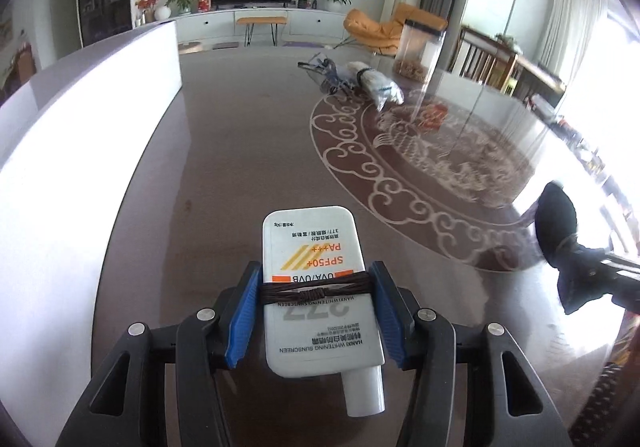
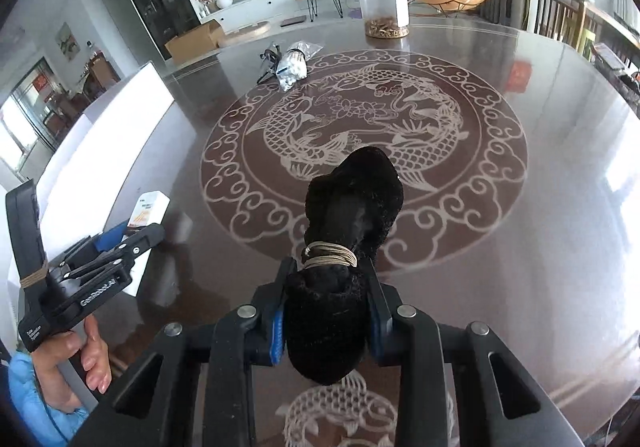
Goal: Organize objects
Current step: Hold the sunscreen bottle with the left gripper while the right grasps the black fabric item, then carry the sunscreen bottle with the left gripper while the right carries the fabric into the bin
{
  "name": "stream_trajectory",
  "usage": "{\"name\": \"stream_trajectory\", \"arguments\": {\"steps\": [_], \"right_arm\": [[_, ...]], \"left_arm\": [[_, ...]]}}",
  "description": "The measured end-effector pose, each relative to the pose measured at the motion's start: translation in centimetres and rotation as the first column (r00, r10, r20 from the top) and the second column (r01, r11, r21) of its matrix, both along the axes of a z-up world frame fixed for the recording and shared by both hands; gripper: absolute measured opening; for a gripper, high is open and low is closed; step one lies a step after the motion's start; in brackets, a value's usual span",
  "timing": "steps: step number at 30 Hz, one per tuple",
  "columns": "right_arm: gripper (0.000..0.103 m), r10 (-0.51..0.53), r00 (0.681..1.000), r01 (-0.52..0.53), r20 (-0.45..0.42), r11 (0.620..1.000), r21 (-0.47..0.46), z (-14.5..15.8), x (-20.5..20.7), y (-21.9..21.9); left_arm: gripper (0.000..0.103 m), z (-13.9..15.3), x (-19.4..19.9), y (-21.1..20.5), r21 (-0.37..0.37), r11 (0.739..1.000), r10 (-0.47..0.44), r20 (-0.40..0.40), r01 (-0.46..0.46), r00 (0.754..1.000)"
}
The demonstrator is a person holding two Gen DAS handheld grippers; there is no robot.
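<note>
You're gripping the white sunscreen bottle (image 1: 316, 287) in your left gripper (image 1: 316, 311), blue pads (image 1: 243, 311) pinching both its sides, cap pointing back at you, over the dark table (image 1: 240, 167) beside the white box (image 1: 80, 151). Your right gripper (image 2: 326, 321) is clamping the black fuzzy roll (image 2: 348, 215), tied with tan cord, above the fish medallion (image 2: 360, 135). The clear jar (image 2: 383, 5) and a bagged bundle (image 2: 292, 65) are sitting at the far side.
</note>
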State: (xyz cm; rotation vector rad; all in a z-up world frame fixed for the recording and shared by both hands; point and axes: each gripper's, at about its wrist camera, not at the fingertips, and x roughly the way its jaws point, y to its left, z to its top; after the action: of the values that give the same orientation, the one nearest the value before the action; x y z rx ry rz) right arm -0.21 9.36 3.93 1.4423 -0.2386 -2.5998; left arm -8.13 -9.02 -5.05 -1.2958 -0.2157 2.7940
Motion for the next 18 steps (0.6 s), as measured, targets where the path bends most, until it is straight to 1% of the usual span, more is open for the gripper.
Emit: {"name": "stream_trajectory", "arguments": {"steps": [1,2,3,4,5,7,9,10,12,14,15,16,17,18], "right_arm": [[0.031,0.003,1.0,-0.003,0.0,1.0,-0.011,0.2,0.3,-0.2],[0.031,0.008,1.0,-0.008,-0.002,1.0,-0.019,-0.3,1.0,-0.7],[0.031,0.019,1.0,-0.02,-0.009,0.999,-0.029,0.3,1.0,-1.3],[0.031,0.032,0.999,-0.032,-0.017,0.999,-0.04,0.1,0.6,-1.6],[0.031,0.049,0.998,-0.05,-0.029,0.997,-0.052,0.4,1.0,-2.2],[0.031,0.103,0.993,-0.107,-0.059,0.992,-0.066,1.9,0.4,-5.4],[0.031,0.187,0.978,-0.196,-0.096,0.977,-0.088,4.4,0.9,-9.4],[0.031,0.22,0.97,-0.23,-0.108,0.968,-0.095,4.8,0.4,-11.0],[0.031,0.317,0.938,-0.334,-0.142,0.936,-0.111,7.0,0.5,-15.7],[0.031,0.403,0.899,-0.425,-0.169,0.897,-0.12,8.5,0.8,-20.6],[0.031,0.448,0.876,-0.472,-0.179,0.873,-0.123,9.0,0.6,-23.5],[0.031,0.481,0.857,-0.506,-0.186,0.854,-0.12,9.5,0.7,-25.5],[0.031,0.511,0.838,-0.536,-0.192,0.837,-0.112,9.8,1.0,-27.6],[0.031,0.54,0.819,-0.564,-0.194,0.82,-0.101,10.0,1.3,-29.8]], "left_arm": [[0.053,0.7,0.8,-0.2,0.023,1.0,0.004,-0.013,-0.004,1.0],[0.053,1.4,1.3,-0.4,0.035,0.999,0.007,-0.024,-0.006,1.0],[0.053,2.4,1.9,-0.8,0.05,0.999,0.011,-0.041,-0.009,0.999],[0.053,3.2,2.2,-0.9,0.063,0.998,0.014,-0.053,-0.011,0.999],[0.053,4.6,2.9,-1.6,0.085,0.996,0.022,-0.072,-0.015,0.997],[0.053,7.1,4.2,-3.1,0.112,0.993,0.038,-0.11,-0.026,0.993],[0.053,9.7,5.8,-5.5,0.113,0.992,0.074,-0.155,-0.057,0.985],[0.053,11.0,6.8,-7.3,0.102,0.991,0.102,-0.173,-0.085,0.98],[0.053,12.2,8.1,-10.2,0.076,0.987,0.156,-0.184,-0.144,0.971],[0.053,12.8,9.4,-14.1,0.03,0.972,0.234,-0.169,-0.232,0.957],[0.053,12.7,9.9,-16.2,0.0,0.959,0.28,-0.157,-0.283,0.947],[0.053,12.4,10.3,-17.5,-0.021,0.949,0.309,-0.149,-0.315,0.939],[0.053,11.9,10.6,-19.5,-0.052,0.93,0.356,-0.122,-0.364,0.927],[0.053,11.3,10.7,-20.9,-0.068,0.919,0.382,-0.091,-0.388,0.92]]}}
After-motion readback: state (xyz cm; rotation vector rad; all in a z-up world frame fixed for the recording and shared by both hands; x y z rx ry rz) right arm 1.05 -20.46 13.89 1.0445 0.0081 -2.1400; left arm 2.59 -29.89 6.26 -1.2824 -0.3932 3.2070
